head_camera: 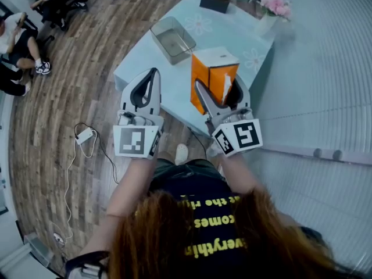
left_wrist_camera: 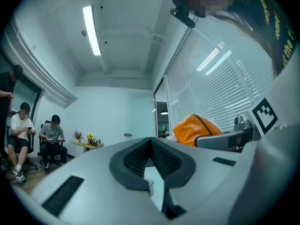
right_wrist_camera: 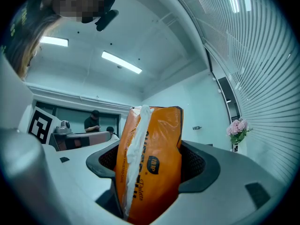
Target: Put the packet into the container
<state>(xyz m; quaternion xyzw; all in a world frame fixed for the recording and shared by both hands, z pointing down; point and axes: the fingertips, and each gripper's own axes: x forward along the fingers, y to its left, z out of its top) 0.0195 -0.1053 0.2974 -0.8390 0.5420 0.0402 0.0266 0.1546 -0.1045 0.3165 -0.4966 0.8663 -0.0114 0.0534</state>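
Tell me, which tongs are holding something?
The right tongs: they are clamped on the orange packet. The left tongs are shut with nothing between them.

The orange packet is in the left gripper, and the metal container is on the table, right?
No, the orange packet is in the right gripper, as the right gripper view shows. The metal container is on the table.
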